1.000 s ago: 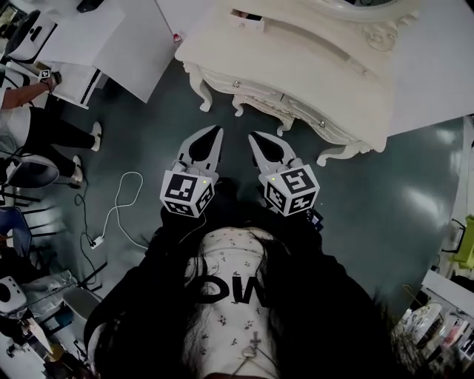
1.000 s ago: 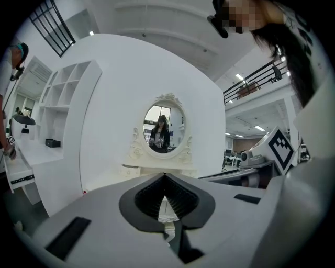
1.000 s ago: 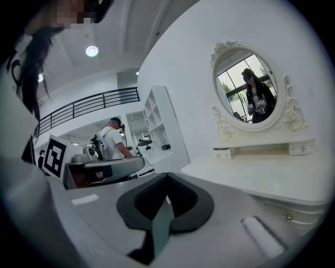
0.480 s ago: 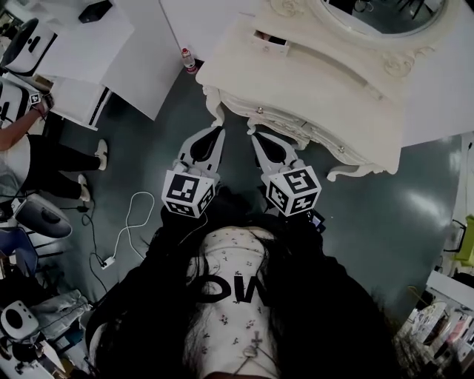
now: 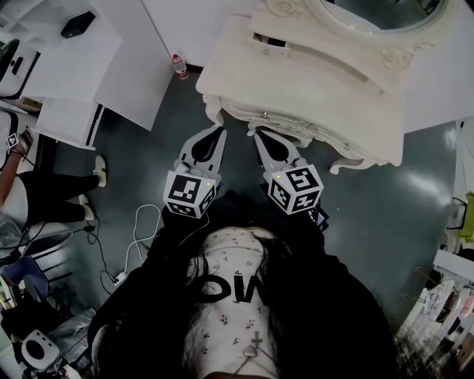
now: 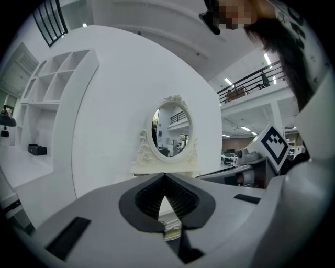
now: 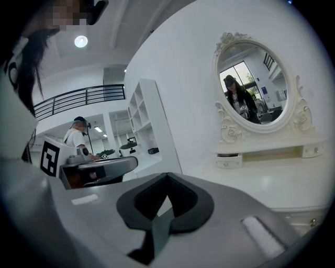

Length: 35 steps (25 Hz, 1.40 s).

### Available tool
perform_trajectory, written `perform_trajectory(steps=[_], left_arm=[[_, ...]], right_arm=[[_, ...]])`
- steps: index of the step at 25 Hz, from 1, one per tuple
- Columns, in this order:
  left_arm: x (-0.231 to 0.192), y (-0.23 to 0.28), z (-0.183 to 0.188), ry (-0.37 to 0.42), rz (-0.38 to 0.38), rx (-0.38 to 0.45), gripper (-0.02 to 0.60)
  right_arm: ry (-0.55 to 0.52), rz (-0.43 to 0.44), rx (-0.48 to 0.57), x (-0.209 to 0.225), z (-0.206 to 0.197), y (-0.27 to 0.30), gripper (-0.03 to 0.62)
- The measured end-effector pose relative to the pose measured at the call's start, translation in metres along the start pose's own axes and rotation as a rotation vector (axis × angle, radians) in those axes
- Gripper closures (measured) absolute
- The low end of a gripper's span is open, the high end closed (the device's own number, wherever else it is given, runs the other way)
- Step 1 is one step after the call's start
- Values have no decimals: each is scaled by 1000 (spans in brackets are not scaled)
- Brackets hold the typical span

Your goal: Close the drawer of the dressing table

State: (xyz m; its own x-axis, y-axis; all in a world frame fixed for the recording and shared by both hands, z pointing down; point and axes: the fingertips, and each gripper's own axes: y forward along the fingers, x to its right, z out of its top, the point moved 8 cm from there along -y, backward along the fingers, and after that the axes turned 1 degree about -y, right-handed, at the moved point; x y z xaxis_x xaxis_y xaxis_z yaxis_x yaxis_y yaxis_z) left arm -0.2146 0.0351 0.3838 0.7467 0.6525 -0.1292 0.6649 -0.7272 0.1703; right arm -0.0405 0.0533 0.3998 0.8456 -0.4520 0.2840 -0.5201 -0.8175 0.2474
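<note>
The cream dressing table point(image 5: 311, 81) stands ahead of me, with an oval mirror point(image 5: 381, 15) on top. A small drawer point(image 5: 268, 42) in its low top shelf sticks out a little; the right gripper view shows this drawer point(image 7: 229, 159) under the mirror point(image 7: 254, 89). My left gripper point(image 5: 218, 130) and right gripper point(image 5: 258, 136) are side by side just short of the table's front edge, both shut and holding nothing. In the left gripper view the closed gripper point(image 6: 165, 177) points toward the mirror point(image 6: 171, 131).
White desks point(image 5: 81, 44) stand to the left, with a bottle point(image 5: 178, 66) on the floor by the wall. A person point(image 5: 29, 185) sits at far left. Cables point(image 5: 141, 229) lie on the dark floor. White shelving point(image 7: 144, 120) stands beside the table.
I have stepped closer to the dressing table. Both grippers now reach its front edge, and they stay shut and side by side.
</note>
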Motion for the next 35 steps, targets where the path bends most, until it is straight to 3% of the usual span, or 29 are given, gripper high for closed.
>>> perform_trajectory(steps=[8, 14, 24, 35], left_arm=[[-16, 16, -9, -47, -18, -14, 583], [-9, 48, -14, -65, -34, -36, 581], [-22, 120, 9, -59, 94, -30, 581], [-22, 176, 23, -70, 222, -37, 581]], right_arm=[[6, -45, -29, 8, -3, 9, 585], [19, -47, -50, 41, -1, 17, 585], [-10, 13, -75, 130, 33, 67, 585], [-48, -14, -131, 238, 40, 131, 585]])
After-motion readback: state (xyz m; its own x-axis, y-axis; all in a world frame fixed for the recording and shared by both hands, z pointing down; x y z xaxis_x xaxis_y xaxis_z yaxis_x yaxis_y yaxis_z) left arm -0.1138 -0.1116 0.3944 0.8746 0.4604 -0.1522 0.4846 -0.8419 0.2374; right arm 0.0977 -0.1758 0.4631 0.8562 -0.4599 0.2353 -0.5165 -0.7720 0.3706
